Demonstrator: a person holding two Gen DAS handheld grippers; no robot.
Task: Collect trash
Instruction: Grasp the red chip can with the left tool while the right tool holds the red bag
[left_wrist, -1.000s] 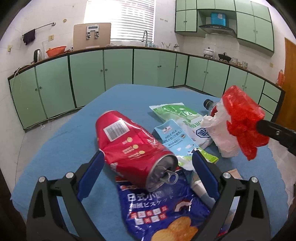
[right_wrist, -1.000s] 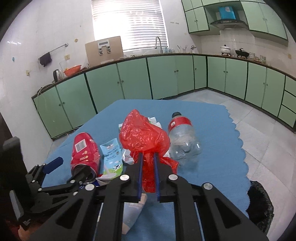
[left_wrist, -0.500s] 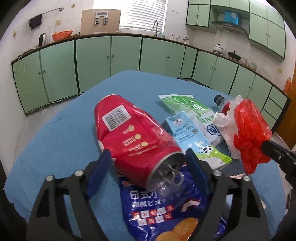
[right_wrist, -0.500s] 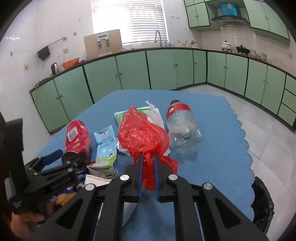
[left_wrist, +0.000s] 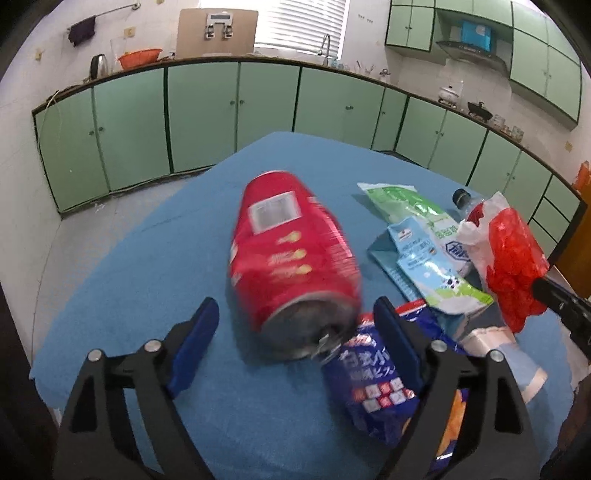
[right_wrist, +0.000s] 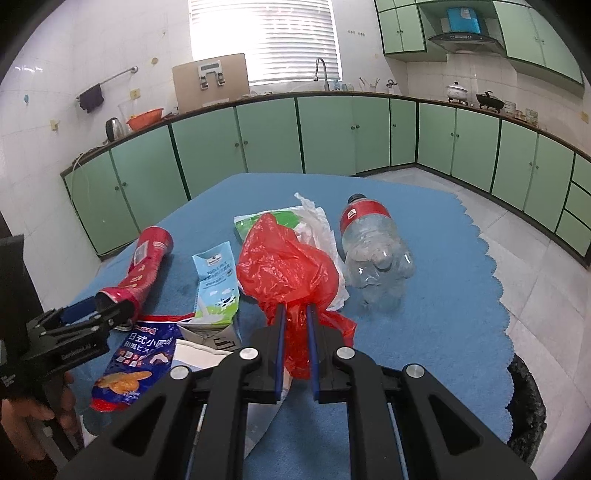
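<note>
Red can (left_wrist: 293, 266) lies between the spread left gripper (left_wrist: 295, 328); right gripper (right_wrist: 294, 345) pinches red bag (right_wrist: 288, 266)

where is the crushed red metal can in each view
Left wrist: the crushed red metal can lies centre frame, between the open left gripper fingers.
Right wrist: the can lies at the left, on the blue tablecloth.
Shared landmark: the light blue milk carton, right of the can.

Daylight through blinds window (right_wrist: 264, 38), blown out with glare. Room evenly bright, soft shadows. Fisheye bends cabinets, dark vignette corners. Red can (left_wrist: 293, 258) smeared, probably motion blur; right view sharp.
</note>
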